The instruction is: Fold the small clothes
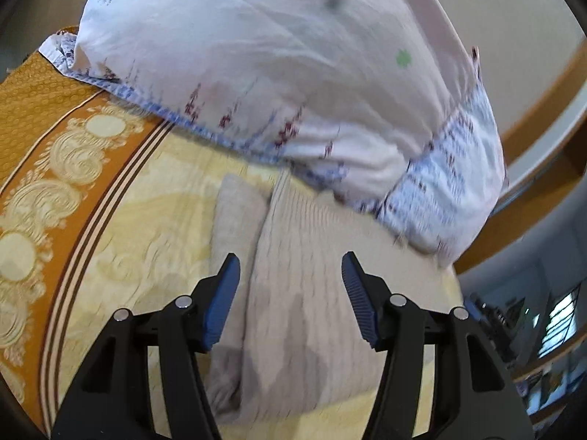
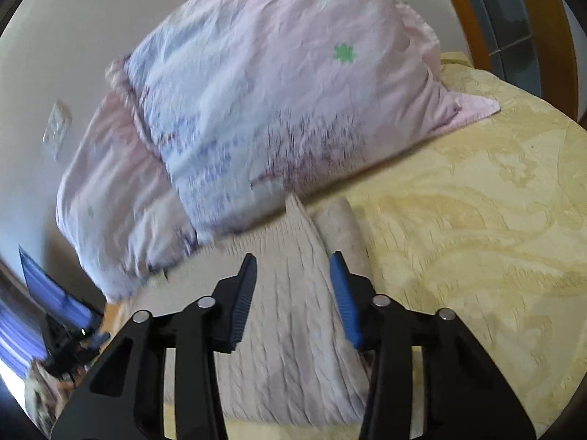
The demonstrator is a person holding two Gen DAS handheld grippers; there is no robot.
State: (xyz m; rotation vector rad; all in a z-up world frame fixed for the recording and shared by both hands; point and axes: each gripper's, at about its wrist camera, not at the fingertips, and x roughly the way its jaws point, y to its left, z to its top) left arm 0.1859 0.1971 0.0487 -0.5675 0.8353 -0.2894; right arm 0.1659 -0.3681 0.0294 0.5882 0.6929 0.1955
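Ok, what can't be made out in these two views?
- Beige garment, left wrist view: near end hidden behind the left gripper.
- Same garment, right wrist view: near edge behind the right gripper; motion blur hides its type.
- Pillow, left view: top cut off by the frame edge.

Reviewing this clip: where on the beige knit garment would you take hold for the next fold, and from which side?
Judging by how it lies, grip the beige knit garment at its near bottom edge, coming from the near side with the left gripper and right gripper. It lies flat; its far end is against the pillow, so only the near edge is free.
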